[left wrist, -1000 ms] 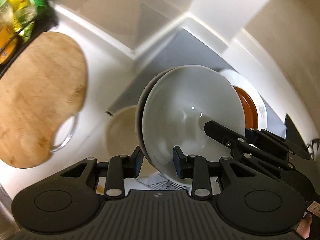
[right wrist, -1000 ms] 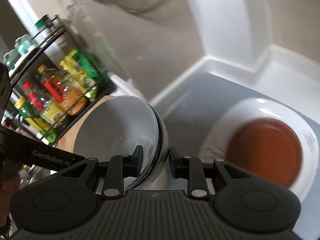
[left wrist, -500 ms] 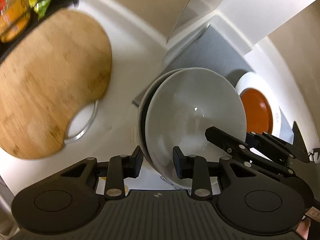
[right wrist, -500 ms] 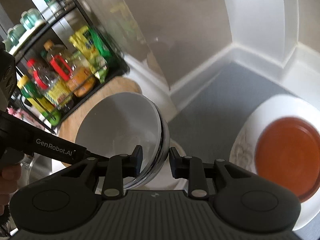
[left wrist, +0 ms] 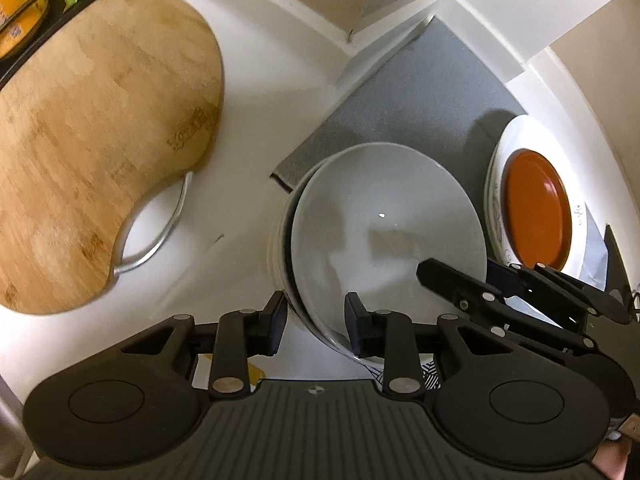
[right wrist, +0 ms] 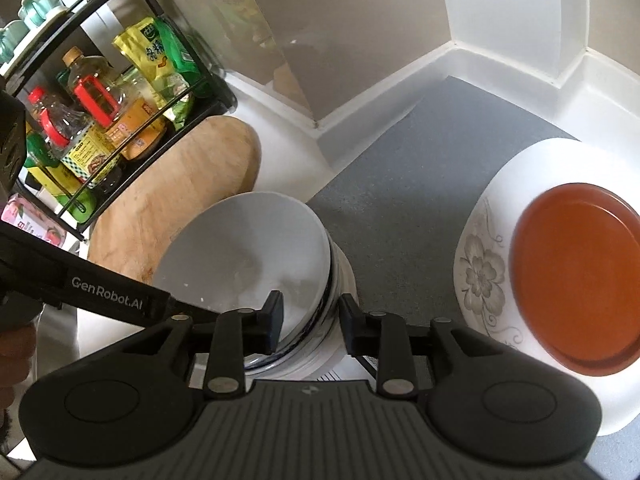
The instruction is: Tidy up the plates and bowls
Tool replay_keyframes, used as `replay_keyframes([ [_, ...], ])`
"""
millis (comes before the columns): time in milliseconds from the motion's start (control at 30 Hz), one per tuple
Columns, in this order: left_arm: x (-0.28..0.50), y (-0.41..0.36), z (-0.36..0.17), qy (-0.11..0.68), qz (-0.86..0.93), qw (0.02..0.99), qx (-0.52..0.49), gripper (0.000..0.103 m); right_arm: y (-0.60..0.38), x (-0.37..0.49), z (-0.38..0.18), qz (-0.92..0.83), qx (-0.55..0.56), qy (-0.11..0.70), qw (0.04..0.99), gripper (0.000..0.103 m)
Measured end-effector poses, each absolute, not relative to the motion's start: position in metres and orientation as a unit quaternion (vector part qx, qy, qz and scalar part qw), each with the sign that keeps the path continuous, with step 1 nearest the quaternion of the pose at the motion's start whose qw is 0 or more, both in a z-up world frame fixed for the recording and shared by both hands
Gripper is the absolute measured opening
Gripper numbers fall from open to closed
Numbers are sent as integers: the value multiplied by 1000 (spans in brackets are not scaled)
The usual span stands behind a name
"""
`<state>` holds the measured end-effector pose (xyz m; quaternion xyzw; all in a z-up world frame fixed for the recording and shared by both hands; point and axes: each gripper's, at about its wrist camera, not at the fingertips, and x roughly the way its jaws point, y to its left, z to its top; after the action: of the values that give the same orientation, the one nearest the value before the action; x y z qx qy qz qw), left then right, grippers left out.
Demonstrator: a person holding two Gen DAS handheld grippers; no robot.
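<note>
A stack of nested white bowls (left wrist: 384,232) is held between both grippers, one on each side of its rim. My left gripper (left wrist: 316,322) is shut on the near rim. My right gripper (right wrist: 308,320) is shut on the opposite rim of the bowl stack (right wrist: 248,256); its fingers (left wrist: 456,284) show in the left wrist view. The stack is over the white counter at the edge of a grey mat (right wrist: 400,184). An orange plate (right wrist: 576,288) lies on a white floral plate (right wrist: 480,272) on the mat to the right.
A wooden cutting board (left wrist: 92,132) with a metal handle lies on the counter to the left. A black wire rack (right wrist: 100,92) with bottles and packets stands behind it. White walls form a corner (right wrist: 452,44) behind the mat.
Both grippers have moved with the bowl stack down toward the counter and the mat's edge. The grips have not changed.
</note>
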<state>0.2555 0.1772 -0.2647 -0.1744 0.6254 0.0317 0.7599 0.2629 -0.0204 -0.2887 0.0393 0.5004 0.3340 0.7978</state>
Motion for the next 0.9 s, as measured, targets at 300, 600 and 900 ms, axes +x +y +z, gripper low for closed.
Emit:
replay_keyframes([
  [300, 250, 194, -255, 593, 40, 785, -176, 35, -46, 260, -283, 329, 97, 483, 806, 23],
  [600, 258, 213, -291, 608, 32, 752, -252, 40, -51, 255, -286, 320, 114, 481, 808, 46],
  [900, 262, 203, -310, 617, 3, 740, -267, 72, -59, 271, -330, 319, 222, 524, 758, 65],
])
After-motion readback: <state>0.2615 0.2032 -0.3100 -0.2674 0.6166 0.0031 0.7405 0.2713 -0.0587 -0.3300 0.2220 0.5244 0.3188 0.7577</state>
